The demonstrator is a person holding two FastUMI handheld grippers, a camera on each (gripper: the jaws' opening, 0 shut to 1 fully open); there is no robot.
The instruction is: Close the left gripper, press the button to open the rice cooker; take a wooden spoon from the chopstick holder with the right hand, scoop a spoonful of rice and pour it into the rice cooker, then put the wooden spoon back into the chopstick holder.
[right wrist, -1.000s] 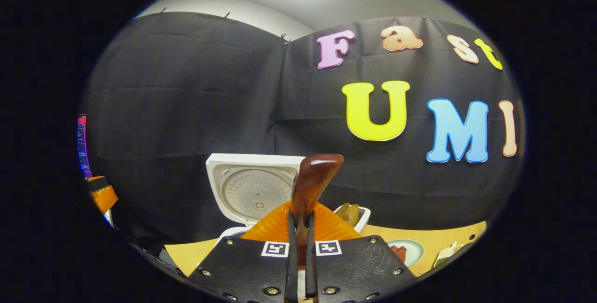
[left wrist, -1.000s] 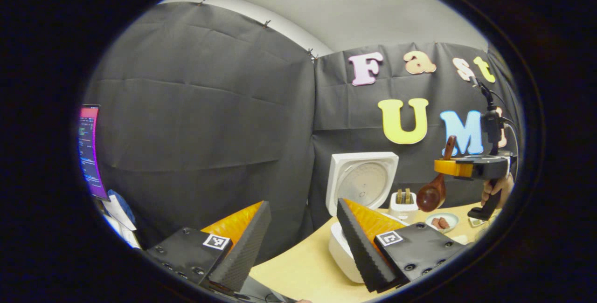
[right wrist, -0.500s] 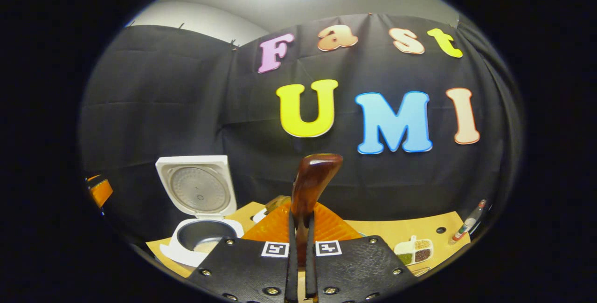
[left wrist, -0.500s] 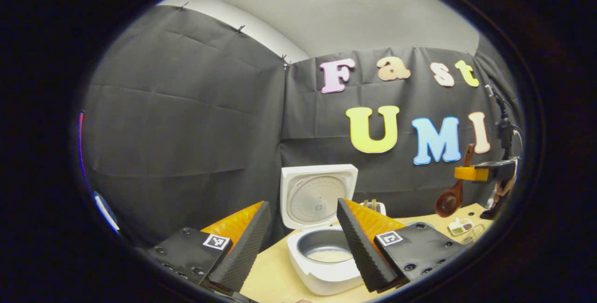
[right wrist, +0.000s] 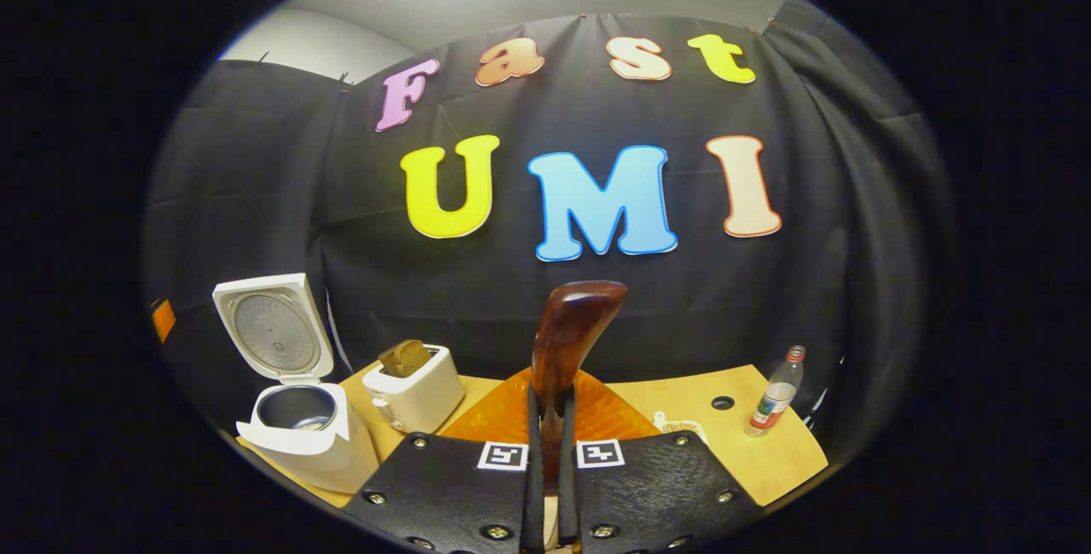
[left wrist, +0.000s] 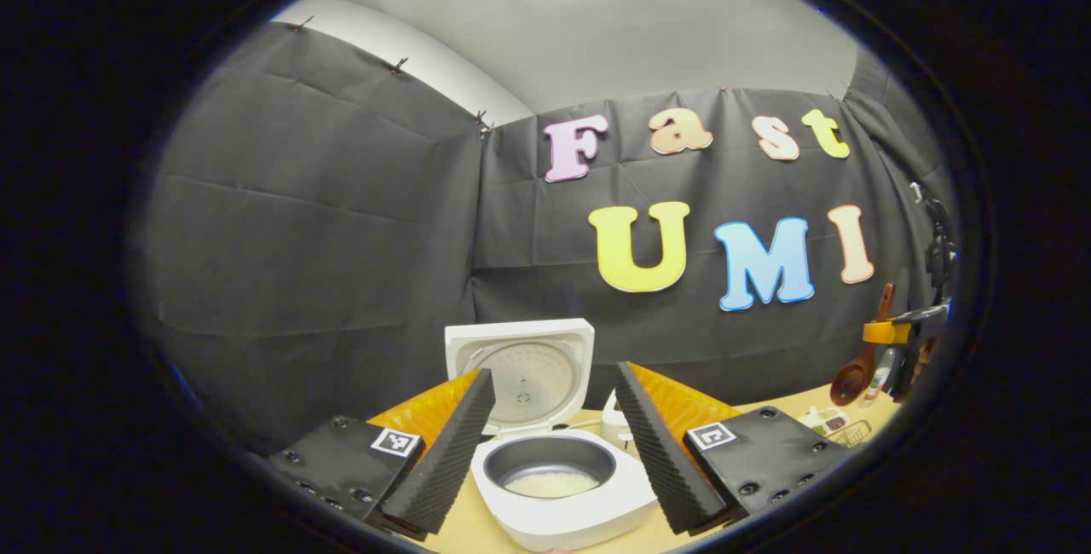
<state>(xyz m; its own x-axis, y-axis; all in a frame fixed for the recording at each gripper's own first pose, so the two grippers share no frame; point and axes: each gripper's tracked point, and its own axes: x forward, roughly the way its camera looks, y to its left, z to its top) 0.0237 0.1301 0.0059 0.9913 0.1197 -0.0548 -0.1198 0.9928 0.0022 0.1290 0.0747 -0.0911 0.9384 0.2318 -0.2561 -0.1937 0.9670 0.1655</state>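
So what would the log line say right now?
cooker: lid open, rice inside | left gripper: open | right gripper: shut on spoon | step: scooping next

No legible text or numbers on the bottle [right wrist: 774,401] label or elsewhere.

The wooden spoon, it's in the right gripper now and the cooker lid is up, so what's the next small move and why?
Probably carry the wooden spoon, pinched by the right gripper, down to the divided grain dish to scoop. The rice cooker already stands open, and the spoon bowl hangs mouth sideways in the left gripper view, so it likely carries no rice yet.
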